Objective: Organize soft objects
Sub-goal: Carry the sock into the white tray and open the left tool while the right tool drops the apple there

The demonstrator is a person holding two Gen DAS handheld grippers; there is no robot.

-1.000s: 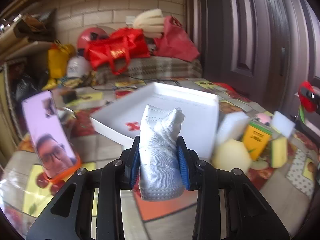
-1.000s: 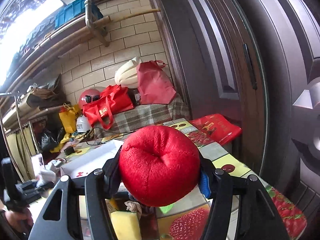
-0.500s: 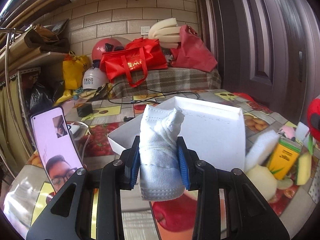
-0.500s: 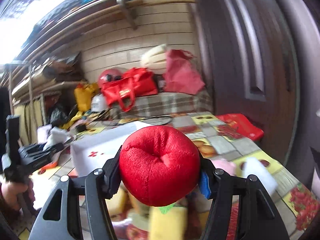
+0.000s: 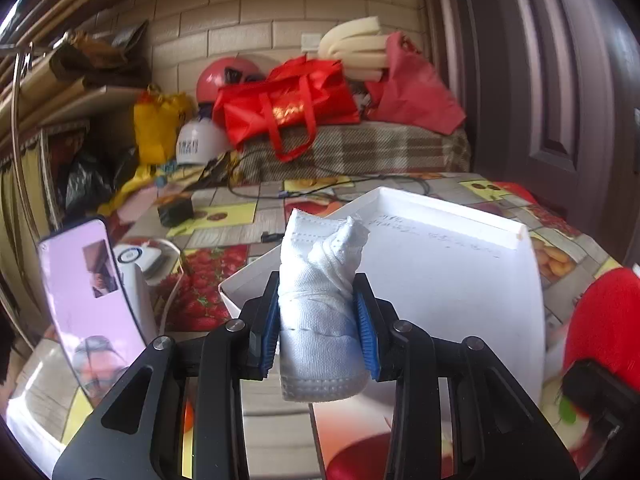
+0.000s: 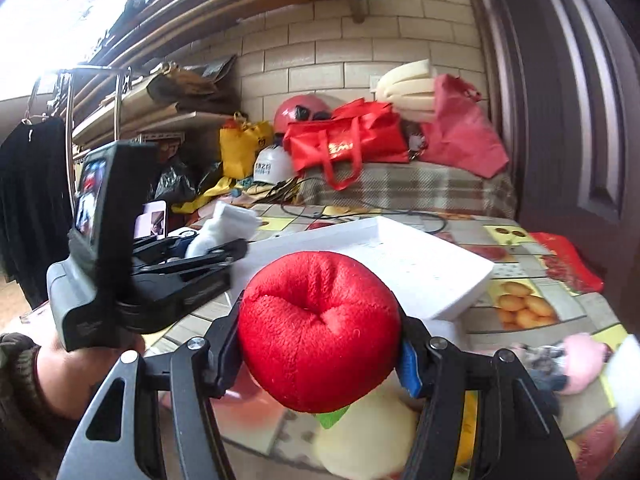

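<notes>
My left gripper (image 5: pixel 319 312) is shut on a rolled white face mask (image 5: pixel 320 280), held at the near edge of an open white box (image 5: pixel 452 276). My right gripper (image 6: pixel 320 340) is shut on a red plush apple (image 6: pixel 320 332), held above the table in front of the same box (image 6: pixel 420 268). The plush apple shows at the right edge of the left wrist view (image 5: pixel 608 320). The left gripper with the mask shows in the right wrist view (image 6: pixel 208 248), left of the box.
A phone (image 5: pixel 88 300) stands at the left on the fruit-patterned tablecloth (image 5: pixel 224 216). A pale yellow plush (image 6: pixel 368 440) and a pink soft item (image 6: pixel 580 364) lie under and right of the right gripper. Red bags (image 5: pixel 288 108) and helmets sit at the back. A dark door (image 5: pixel 560 80) stands on the right.
Both grippers moved closer to the white box, still holding their items. The right gripper came down and left, so the plush apple now shows at the edge of the left view.
</notes>
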